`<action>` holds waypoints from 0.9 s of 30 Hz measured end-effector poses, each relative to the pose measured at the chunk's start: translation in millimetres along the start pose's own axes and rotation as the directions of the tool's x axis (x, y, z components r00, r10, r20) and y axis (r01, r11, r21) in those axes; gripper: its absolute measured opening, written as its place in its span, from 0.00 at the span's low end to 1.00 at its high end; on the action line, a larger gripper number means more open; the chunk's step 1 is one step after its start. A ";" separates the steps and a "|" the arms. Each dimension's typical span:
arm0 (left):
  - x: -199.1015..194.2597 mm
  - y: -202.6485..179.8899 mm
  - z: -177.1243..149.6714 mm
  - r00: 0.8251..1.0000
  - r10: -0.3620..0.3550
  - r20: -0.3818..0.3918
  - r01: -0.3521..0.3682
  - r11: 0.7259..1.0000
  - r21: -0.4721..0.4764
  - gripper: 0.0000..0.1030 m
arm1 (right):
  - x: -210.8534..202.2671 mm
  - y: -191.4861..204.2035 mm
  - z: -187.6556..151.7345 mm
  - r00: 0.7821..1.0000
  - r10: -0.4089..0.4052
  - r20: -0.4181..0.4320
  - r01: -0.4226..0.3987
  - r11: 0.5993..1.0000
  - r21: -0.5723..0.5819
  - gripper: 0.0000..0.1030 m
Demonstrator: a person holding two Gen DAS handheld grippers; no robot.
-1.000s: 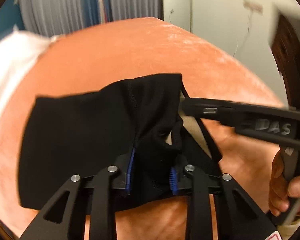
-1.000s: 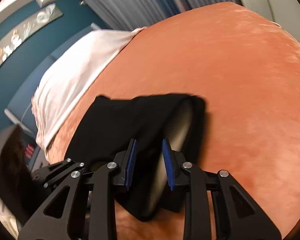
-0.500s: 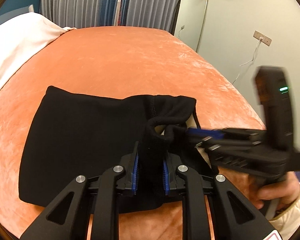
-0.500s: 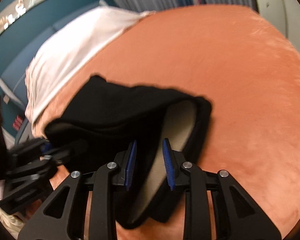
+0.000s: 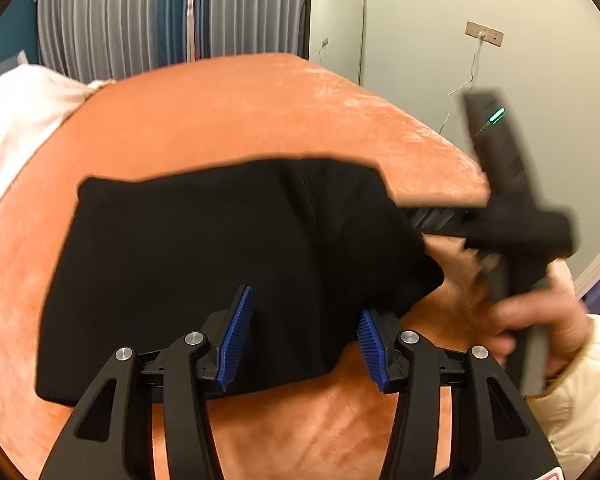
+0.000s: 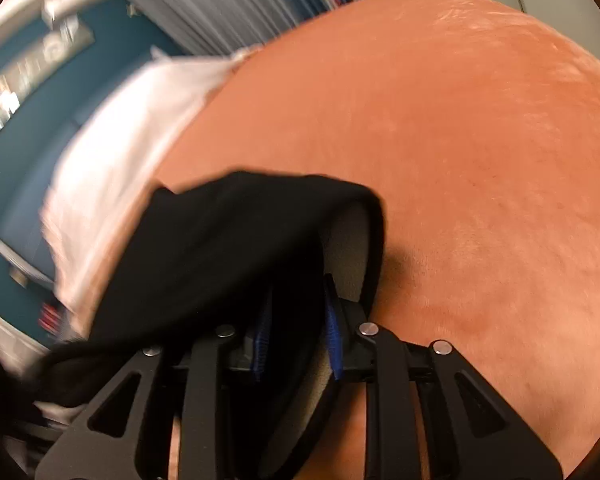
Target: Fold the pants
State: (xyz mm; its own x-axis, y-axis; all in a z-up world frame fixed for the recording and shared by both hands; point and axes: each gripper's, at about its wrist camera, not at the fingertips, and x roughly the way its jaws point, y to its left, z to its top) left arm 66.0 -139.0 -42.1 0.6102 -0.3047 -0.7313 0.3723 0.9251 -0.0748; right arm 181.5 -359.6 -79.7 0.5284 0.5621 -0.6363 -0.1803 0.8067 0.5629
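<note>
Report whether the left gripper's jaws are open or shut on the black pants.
Open. The left gripper shows its blue pads set wide apart, with the black pants lying loose between them on the orange velvet bedspread, not pinched.

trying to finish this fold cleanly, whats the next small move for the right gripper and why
Probably lower the right gripper and let go. It is shut on a raised edge of the black pants, while the left gripper is open and the rest of the pants lie flat on the orange bedspread.
</note>
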 end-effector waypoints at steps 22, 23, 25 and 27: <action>-21.9 120.6 -7.4 0.952 0.305 -0.022 -0.303 0.933 -0.195 0.66 | -1.1 70.3 -20.9 0.946 -0.322 0.025 0.320 0.921 -0.222 0.21; -12.2 124.7 -10.4 0.941 0.335 -0.047 -0.338 0.922 -0.189 0.66 | -2.4 49.6 -20.4 0.937 -0.348 0.020 0.347 0.925 -0.155 0.15; 1.6 131.0 -13.7 0.938 0.337 -0.077 -0.346 0.919 -0.190 0.68 | -14.9 47.8 -19.5 0.942 -0.335 0.024 0.336 0.937 -0.093 0.16; 7.8 137.1 -15.5 0.940 0.329 -0.094 -0.342 0.916 -0.210 0.68 | -26.8 84.8 -18.1 0.934 -0.347 0.089 0.358 0.912 -0.201 0.20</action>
State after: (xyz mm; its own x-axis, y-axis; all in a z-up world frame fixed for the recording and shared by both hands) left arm 111.0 -11.0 -68.6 0.6300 0.0396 -0.7756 -0.0145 0.9991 0.0393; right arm 137.1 -303.0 -24.5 0.6300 0.2286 -0.7422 -0.1418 0.9735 0.1795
